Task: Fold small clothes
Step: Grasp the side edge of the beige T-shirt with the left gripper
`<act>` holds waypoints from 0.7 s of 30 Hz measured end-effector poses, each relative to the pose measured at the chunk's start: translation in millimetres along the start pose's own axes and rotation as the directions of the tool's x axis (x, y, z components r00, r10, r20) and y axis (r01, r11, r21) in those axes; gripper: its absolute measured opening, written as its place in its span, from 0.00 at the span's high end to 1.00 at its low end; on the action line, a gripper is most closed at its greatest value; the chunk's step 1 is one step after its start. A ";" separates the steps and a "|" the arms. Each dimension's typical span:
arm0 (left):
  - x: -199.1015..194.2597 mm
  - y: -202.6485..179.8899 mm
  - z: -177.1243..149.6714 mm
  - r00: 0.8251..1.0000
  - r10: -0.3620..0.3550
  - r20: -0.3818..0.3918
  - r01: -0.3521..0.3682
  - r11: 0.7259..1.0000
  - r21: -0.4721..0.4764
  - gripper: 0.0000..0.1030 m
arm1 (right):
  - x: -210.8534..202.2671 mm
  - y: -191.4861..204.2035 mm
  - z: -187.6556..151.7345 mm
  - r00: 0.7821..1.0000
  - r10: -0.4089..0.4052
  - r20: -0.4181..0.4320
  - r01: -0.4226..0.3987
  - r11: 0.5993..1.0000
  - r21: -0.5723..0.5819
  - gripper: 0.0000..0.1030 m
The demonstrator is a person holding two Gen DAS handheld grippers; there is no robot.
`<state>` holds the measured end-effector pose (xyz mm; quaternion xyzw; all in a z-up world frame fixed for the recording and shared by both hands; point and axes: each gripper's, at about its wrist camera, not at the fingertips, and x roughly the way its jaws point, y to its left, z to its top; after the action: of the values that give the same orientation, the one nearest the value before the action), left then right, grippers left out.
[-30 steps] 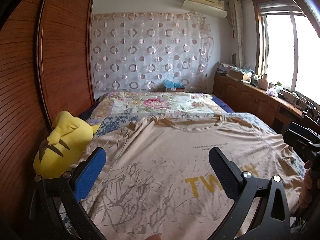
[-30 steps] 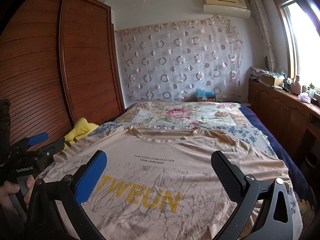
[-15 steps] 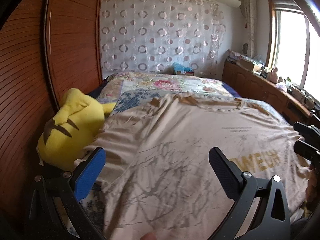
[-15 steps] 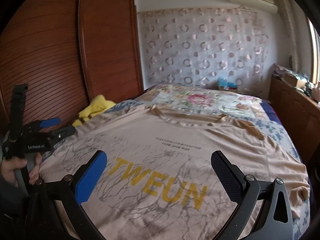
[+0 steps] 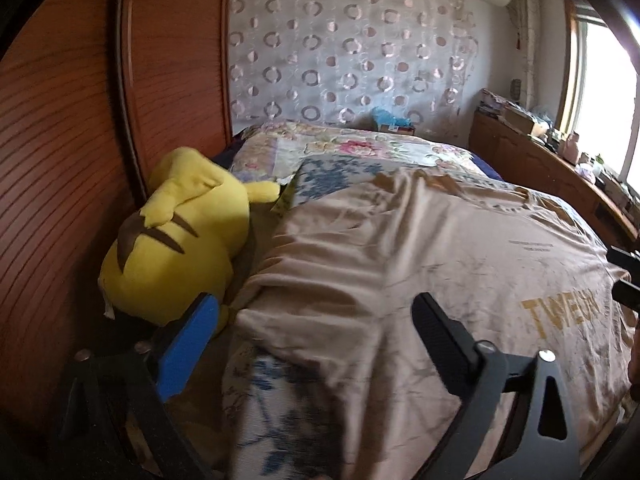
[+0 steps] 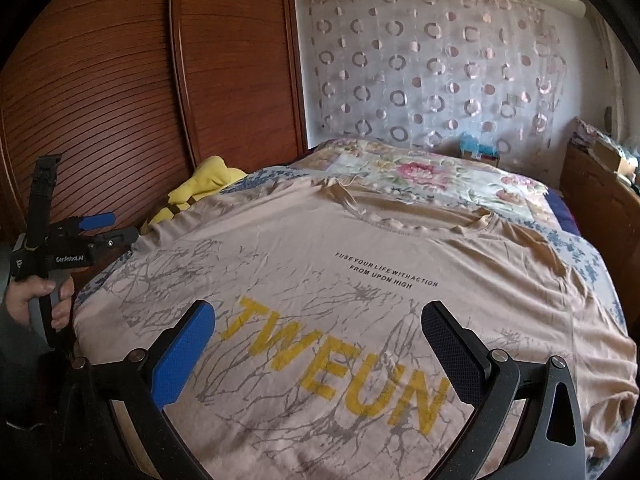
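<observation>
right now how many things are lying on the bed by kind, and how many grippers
t-shirt: 1
plush toy: 1
box at the far end of the bed: 1
grippers: 2, the left gripper and the right gripper, both open
total: 5

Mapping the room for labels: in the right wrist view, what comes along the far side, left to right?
Wooden wardrobe → yellow plush toy → circle-patterned curtain → blue-topped box → wooden cabinet.
</observation>
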<state>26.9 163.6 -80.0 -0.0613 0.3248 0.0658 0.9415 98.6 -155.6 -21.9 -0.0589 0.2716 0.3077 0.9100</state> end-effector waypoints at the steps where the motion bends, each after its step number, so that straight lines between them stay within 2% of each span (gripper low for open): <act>1: 2.1 4.4 -0.1 1.000 -0.002 -0.008 0.002 1.000 -0.010 0.13 | 1.5 1.1 0.2 1.000 -0.002 0.000 0.002 1.000 -0.001 0.00; 2: 6.0 11.3 -0.1 1.000 -0.006 -0.022 0.005 1.000 -0.028 0.16 | 0.5 0.5 0.1 1.000 -0.002 -0.001 0.002 1.000 0.000 0.00; 4: 13.3 19.4 1.2 0.999 -0.020 -0.048 0.018 0.999 -0.048 0.28 | 1.0 0.2 0.3 1.000 0.000 -0.003 0.000 1.000 0.001 0.00; 6: 22.0 26.2 2.6 0.996 -0.030 -0.079 0.025 0.998 -0.066 0.32 | 6.3 1.2 2.3 1.000 -0.001 -0.006 0.001 1.000 -0.001 0.00; 11: 44.3 38.5 12.1 0.987 -0.053 -0.152 0.041 0.996 -0.084 0.34 | 17.7 1.6 11.8 1.000 0.015 -0.022 -0.015 1.000 0.000 0.00; 16: 58.1 48.6 20.5 0.975 -0.115 -0.188 0.090 0.987 -0.136 0.46 | 24.6 7.3 20.7 0.998 0.049 -0.031 -0.050 0.999 -0.009 0.00; 21: 68.2 45.6 23.5 0.968 -0.104 -0.227 0.080 0.991 -0.109 0.50 | 30.1 15.6 27.0 0.996 0.079 -0.042 -0.080 0.996 -0.031 0.00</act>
<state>86.8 217.9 -107.3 -0.1304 0.4258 0.0304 0.8948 121.7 -119.7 -14.0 -0.0691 0.2871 0.3468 0.8902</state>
